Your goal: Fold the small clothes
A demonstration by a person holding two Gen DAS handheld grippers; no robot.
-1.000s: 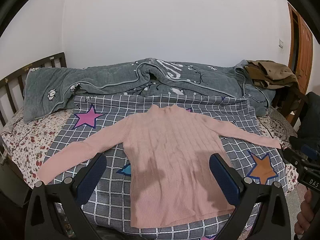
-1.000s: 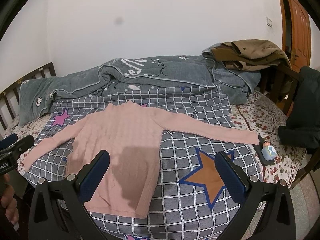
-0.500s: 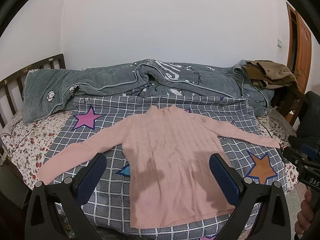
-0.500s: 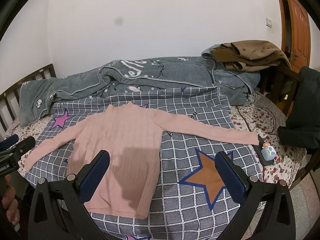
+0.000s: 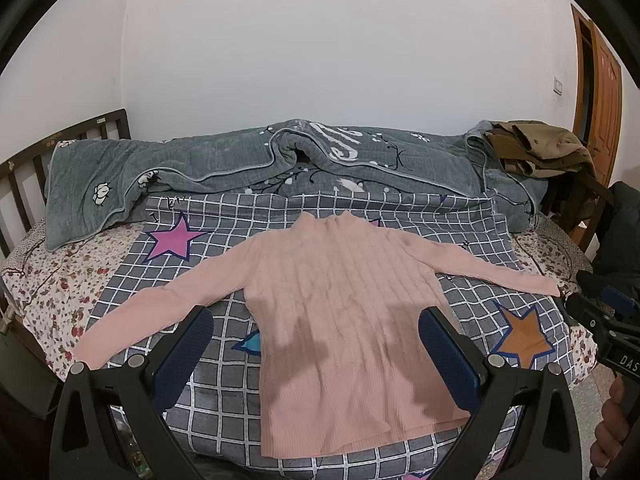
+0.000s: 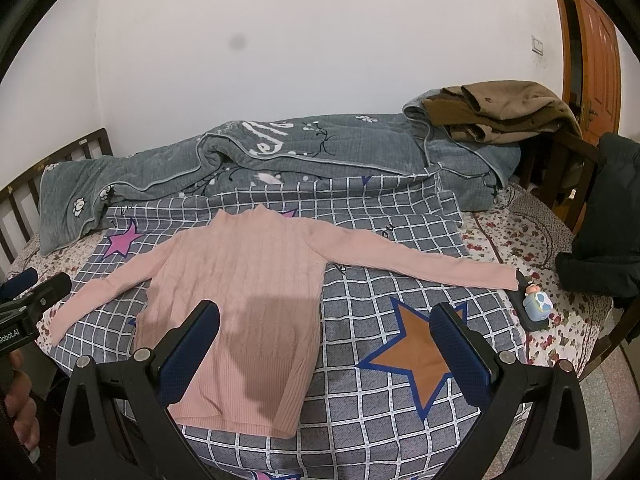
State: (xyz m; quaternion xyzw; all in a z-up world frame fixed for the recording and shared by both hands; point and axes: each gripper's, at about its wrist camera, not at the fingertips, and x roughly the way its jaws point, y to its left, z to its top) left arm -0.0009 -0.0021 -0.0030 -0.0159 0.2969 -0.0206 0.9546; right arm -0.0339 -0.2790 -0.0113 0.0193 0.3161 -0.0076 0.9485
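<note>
Both views shifted slightly. Pink sweater (image 5: pixel 344 320): flat, sleeves spread, on checked sheet (image 6: pixel 380 412) of bed. Left tongs (image 5: pixel 316 356), right tongs (image 6: pixel 326 346): apart, empty. Advice: pinch sleeve cuffs, fold inward evenly.

White wall (image 5: pixel 320 60), wooden door (image 6: pixel 592 60), dark headboard (image 5: pixel 60 140)

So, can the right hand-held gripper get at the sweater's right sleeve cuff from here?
Probably yes: the right hand-held gripper is open and empty, and the cuff lies flat on the checked blanket. Only a small figurine sits beside it.
</note>
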